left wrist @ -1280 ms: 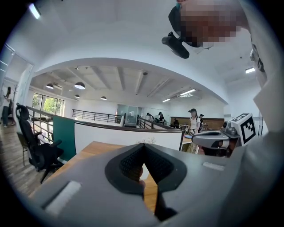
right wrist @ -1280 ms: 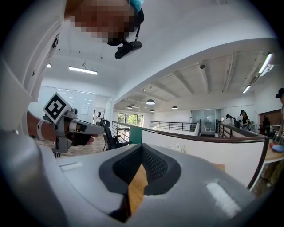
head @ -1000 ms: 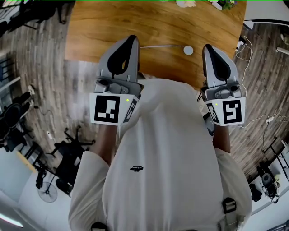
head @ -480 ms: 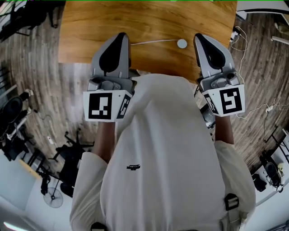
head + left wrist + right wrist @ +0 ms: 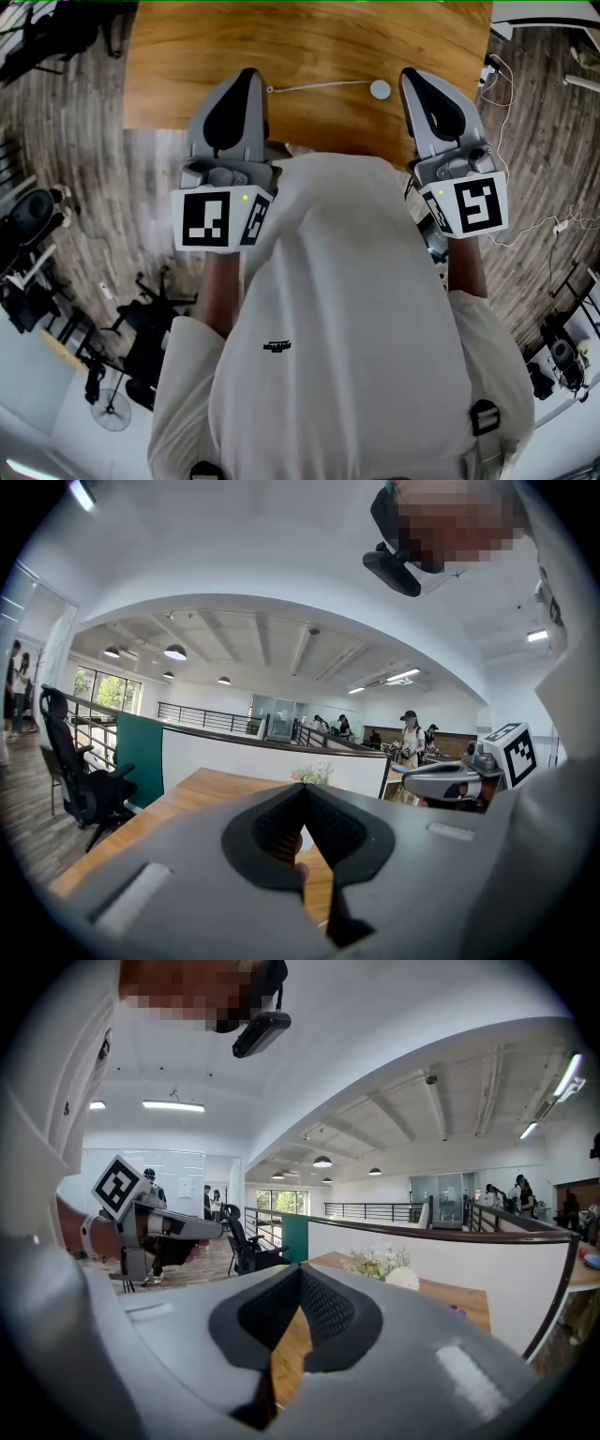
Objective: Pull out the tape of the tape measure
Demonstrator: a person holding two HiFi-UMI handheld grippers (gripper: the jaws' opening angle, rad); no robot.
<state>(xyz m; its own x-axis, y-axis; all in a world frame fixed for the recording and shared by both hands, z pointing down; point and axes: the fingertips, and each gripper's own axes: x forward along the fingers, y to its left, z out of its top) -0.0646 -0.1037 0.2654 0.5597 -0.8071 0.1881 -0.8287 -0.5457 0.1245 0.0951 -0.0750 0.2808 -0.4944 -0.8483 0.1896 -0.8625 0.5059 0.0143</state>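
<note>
Barely any change: left gripper (image 5: 246,75) and right gripper (image 5: 413,75) hover over the near table (image 5: 319,42) edge. Jaws closed, empty; no pull begun

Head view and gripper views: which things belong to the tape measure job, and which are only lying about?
For the job: left gripper, shut, empty; right gripper, shut, empty; small white round case with a thin white strip, probably the tape measure, on the table.
Lying about: flowers; office chair; cables.

Wooden table (image 5: 309,47), flowers (image 5: 380,1262) at its far edge (white blooms), black office chair (image 5: 80,780), plank floor (image 5: 75,141)
</note>
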